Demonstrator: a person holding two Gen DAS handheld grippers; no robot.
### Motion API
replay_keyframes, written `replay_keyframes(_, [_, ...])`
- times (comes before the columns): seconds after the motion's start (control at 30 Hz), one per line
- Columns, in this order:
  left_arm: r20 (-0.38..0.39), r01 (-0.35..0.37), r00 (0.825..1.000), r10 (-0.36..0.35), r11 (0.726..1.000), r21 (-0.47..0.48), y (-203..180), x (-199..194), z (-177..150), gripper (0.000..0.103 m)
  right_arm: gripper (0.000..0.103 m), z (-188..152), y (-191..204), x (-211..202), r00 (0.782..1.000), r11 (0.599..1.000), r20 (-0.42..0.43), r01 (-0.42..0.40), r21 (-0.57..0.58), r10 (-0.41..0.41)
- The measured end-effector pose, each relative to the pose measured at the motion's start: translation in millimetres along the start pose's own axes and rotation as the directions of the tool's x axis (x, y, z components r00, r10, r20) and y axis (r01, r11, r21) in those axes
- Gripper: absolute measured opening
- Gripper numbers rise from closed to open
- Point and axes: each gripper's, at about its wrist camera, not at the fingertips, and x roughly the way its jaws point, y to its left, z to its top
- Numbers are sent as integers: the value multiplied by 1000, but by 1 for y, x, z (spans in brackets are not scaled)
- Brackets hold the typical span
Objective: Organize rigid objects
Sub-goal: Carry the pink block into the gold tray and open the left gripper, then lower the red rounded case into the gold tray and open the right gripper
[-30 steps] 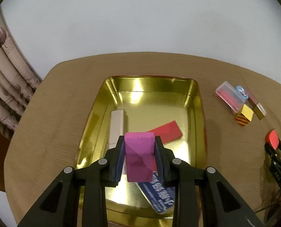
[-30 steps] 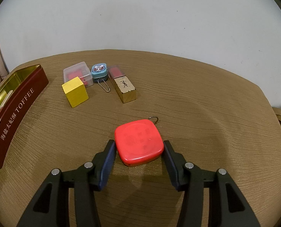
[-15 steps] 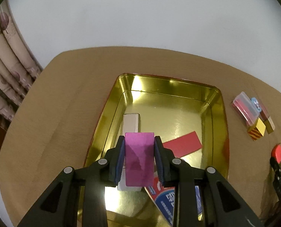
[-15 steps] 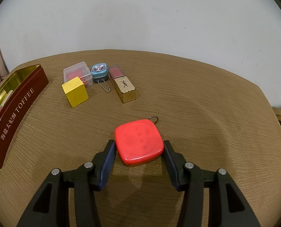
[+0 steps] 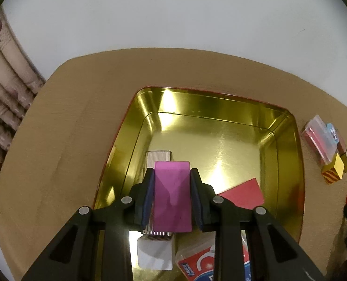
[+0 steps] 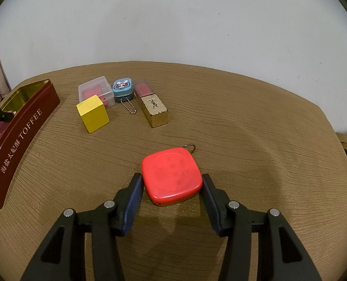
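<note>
In the left wrist view my left gripper [image 5: 172, 172] is shut on a magenta block [image 5: 172, 201] and holds it low over the near left part of the gold-lined toffee tin [image 5: 220, 138]. Right under the block lies a ribbed silver box [image 5: 158, 157]. The tin also holds a flat red piece [image 5: 243, 193], a white block [image 5: 154, 255] and a red and blue card pack [image 5: 196, 263]. In the right wrist view my right gripper [image 6: 172, 179] is shut on a red rounded square case [image 6: 172, 175] low at the table, both pads against its sides.
Beyond the red case stand a yellow cube [image 6: 93, 113], a clear box with red inside [image 6: 96, 92], a small blue tin on a bead chain [image 6: 123, 88] and a gold lipstick case [image 6: 153, 106]. The tin's dark red wall [image 6: 21, 138] runs along the left. Curtains [image 5: 5, 98] hang past the table's left edge.
My left gripper has sunk toward the tin with the magenta block, which now hangs over the silver box. The right gripper and red case have not moved.
</note>
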Motion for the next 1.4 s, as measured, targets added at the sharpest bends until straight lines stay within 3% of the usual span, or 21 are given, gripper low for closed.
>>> replay_keyframes(0.17, [7,-5,1000,5,1000,12,-2,-1,-4,27,52,0,-1,0,1000,1000,0,1,-1,-1])
replay_keyframes(0.33, [6,29,1000,-29,1000,2,1,-7,-6,34,52,0,0,0,1000,1000,0,3,-3,-3])
replay_keyframes(0.83, [154,-32,988,16,994,108,-14,-71,-55,47,52,0,0,0,1000,1000,-2,6,-2,-6])
replay_keyframes(1.4, [169,-44,985,35,998,47,21,-86,-92,50,50,7,8,1,997,998,-39,60,15,-59])
